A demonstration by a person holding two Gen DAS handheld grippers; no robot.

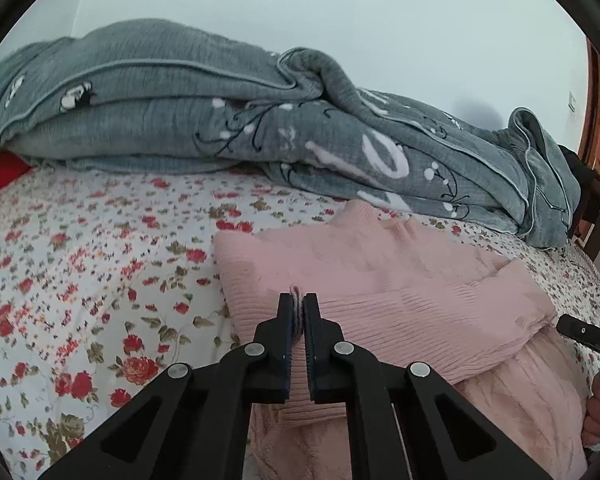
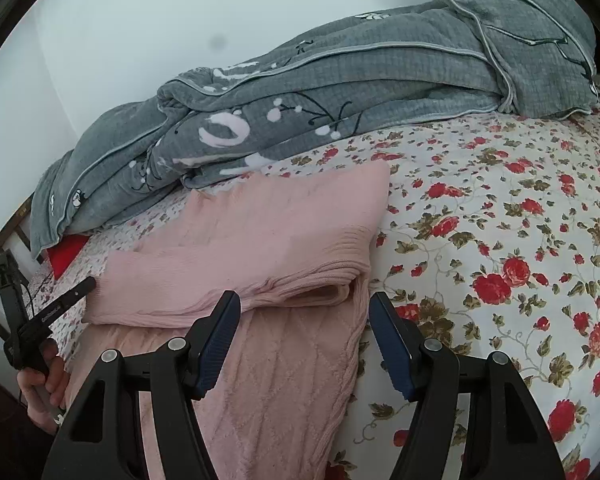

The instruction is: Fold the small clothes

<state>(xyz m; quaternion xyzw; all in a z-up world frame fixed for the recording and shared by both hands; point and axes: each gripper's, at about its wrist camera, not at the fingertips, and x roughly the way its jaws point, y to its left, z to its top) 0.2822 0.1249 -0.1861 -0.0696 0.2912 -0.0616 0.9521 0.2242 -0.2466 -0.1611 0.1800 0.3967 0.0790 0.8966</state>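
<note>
Pink knit sweater [image 1: 380, 280] pinched between left gripper [image 1: 299, 300] fingers, right gripper [image 2: 304, 300] fingers spread wide above its hem

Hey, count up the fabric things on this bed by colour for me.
Pink: 1, the pink sweater
Grey: 1, the grey quilt
Red: 1, the red cloth, mostly hidden under the quilt
Floral: 1, the bedsheet
Total: 4

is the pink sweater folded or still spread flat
Partly folded: the pink sweater has a ribbed layer doubled over its cable-knit part, and the left gripper pinches an edge.
</note>
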